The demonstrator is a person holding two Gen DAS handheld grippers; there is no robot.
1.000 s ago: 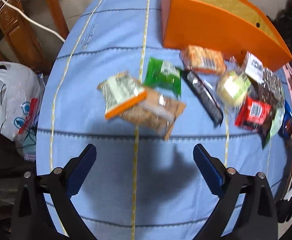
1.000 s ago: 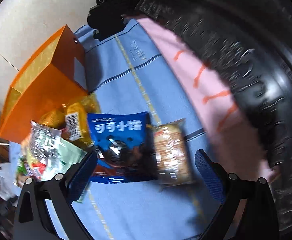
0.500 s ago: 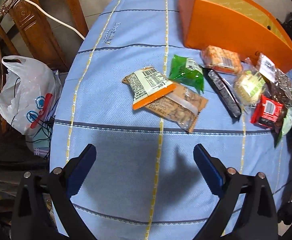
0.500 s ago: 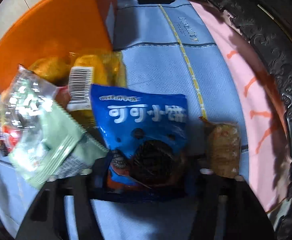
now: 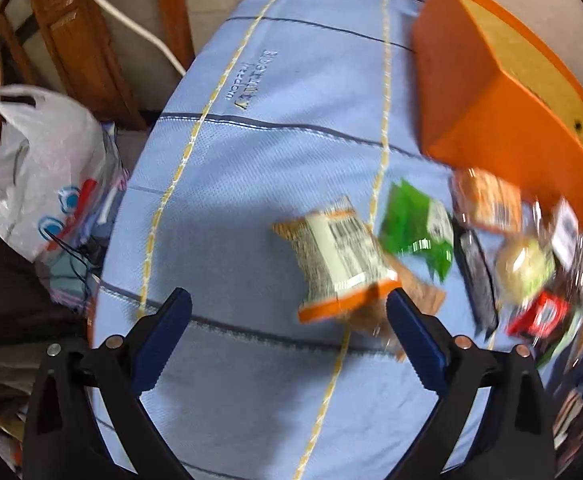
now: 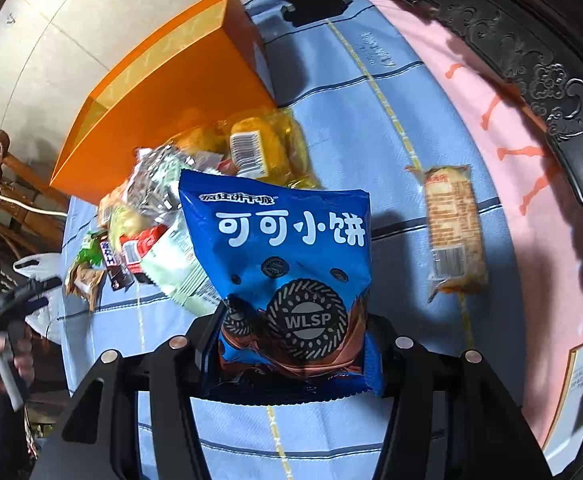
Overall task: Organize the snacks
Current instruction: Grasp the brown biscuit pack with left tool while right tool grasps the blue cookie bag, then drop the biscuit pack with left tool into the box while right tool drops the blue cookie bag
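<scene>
The sorting has barely begun, by the look of it. The right gripper (image 6: pixel 295 344) has its jaws clenched on the lower end of a blue cookie bag (image 6: pixel 287 256), which is lifted a little above the tabletop (image 6: pixel 331 432) and hangs over the near edge of the snack pile. The orange box (image 6: pixel 163 92) at the far side looks like the place the snacks should go; what shows of its inside is bare, though the bottom is out of sight.

The rest of the snacks lie loose on the blue cloth: a yellow pack (image 6: pixel 267 144) just in front of the box, a heap of small wrappers left of the blue bag, and a bread pack (image 6: pixel 453 228) alone on the right.

The left gripper (image 5: pixel 287 312) has its jaws released and holds nothing. It hovers over the cloth, with an orange-edged pack (image 5: pixel 339 264) just beyond and between the tips, and a green pack (image 5: pixel 415 224) farther right.

So one bag is in hand and none can be seen stowed. Nearly all the snacks remain to be moved.
</scene>
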